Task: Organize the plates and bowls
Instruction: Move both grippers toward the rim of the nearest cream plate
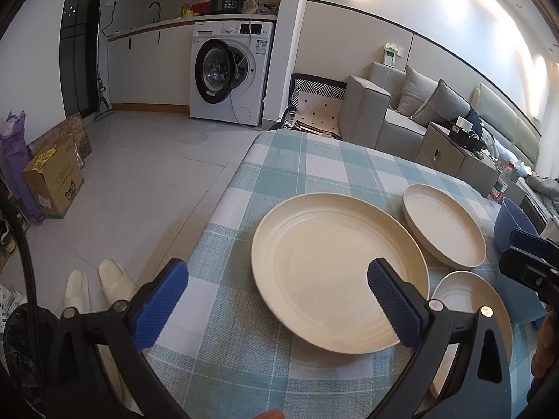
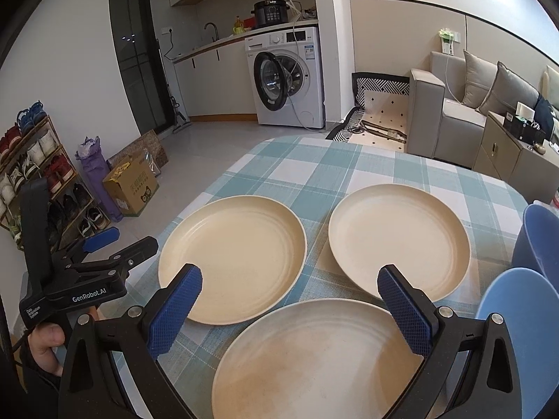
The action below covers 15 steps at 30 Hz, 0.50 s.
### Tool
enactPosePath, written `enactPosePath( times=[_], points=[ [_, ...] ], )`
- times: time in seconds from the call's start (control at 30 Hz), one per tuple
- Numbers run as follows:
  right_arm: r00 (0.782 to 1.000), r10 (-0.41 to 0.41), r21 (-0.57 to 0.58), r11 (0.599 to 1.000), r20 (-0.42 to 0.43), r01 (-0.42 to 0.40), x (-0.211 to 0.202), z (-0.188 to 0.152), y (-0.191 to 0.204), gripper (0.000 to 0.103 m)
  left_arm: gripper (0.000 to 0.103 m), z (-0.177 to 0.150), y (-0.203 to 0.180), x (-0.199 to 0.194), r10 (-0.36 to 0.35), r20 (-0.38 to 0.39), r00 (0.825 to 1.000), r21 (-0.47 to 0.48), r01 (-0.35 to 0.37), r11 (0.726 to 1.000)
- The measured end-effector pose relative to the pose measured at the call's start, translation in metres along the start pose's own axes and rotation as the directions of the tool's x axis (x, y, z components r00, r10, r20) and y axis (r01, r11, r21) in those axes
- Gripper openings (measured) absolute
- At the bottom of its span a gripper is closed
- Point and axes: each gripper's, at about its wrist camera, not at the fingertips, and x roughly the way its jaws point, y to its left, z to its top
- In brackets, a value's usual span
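Near cream plate [image 2: 314, 359] cut off by bottom edge in right wrist view; in left wrist view largely hidden behind left gripper's [image 1: 276, 303] right finger [image 1: 393, 305]. Two blue bowls [image 2: 524, 335] clipped at right frame edge. Hand [image 2: 43, 347] at lower left only partly visible. Shoe rack [image 2: 38, 181] cropped at left edge. Cardboard box [image 2: 131, 183] print too small to read.

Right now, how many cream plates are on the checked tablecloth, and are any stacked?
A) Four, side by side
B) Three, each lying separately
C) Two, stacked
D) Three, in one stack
B: the right wrist view shows the left plate, the far right plate and the near plate each flat on the tablecloth, none stacked.
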Motion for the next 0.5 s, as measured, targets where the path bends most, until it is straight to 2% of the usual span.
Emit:
enactPosePath(
  times=[0.4, 0.5],
  points=[
    [0.999, -0.003, 0.019, 1.0, -0.047, 0.004, 0.029, 0.003, -0.005, 0.103, 0.103, -0.004, 0.01, 0.012, 0.016, -0.024, 1.0, -0.025, -0.017, 1.0],
    [0.998, 0.006, 0.023, 1.0, -0.062, -0.005, 0.037, 0.004, -0.005, 0.102, 0.103, -0.004, 0.013, 0.014, -0.007, -0.031, 0.999, -0.029, 0.006, 1.0]
  ],
)
